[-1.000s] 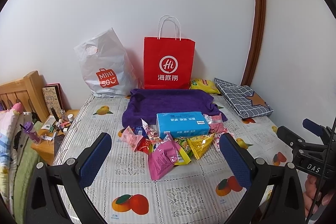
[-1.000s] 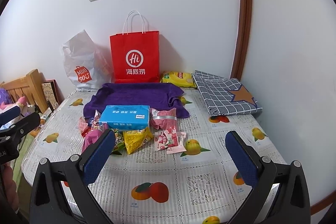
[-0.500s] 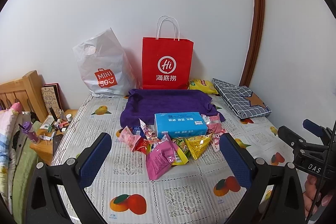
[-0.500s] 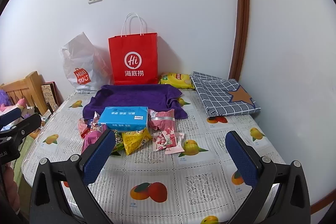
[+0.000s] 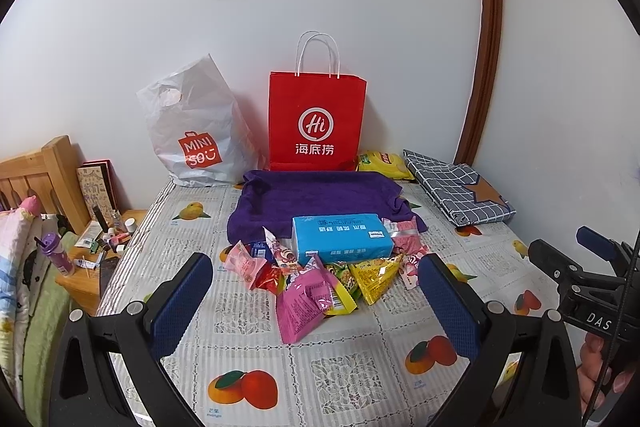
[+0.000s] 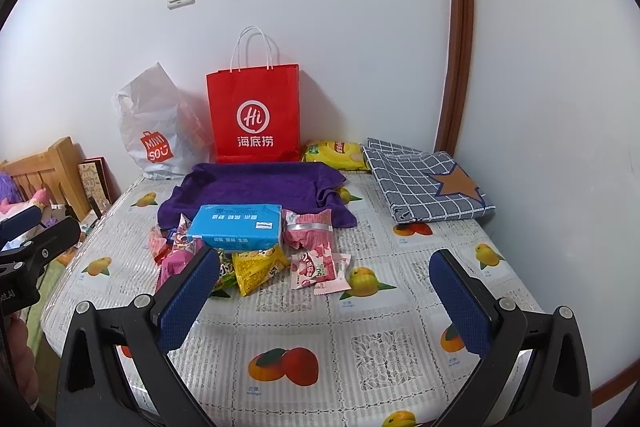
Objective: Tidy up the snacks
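Snacks lie heaped mid-surface, just in front of purple towel, blue pack on top, long axis running left-right across surface. Since 1 s ago, only a slight camera shift is seen; pile untouched, so sorting not yet begun. Left tool & right tool are held wide, empty, near front edge.

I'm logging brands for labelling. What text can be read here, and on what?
"Hi" and "海底捞": red bag.
"MINI SO": white bag.
"DAS": right hand-held gripper, cut off by the frame.
Blue pack, snack packets, yellow bag, tablecloth captions: too small to read.
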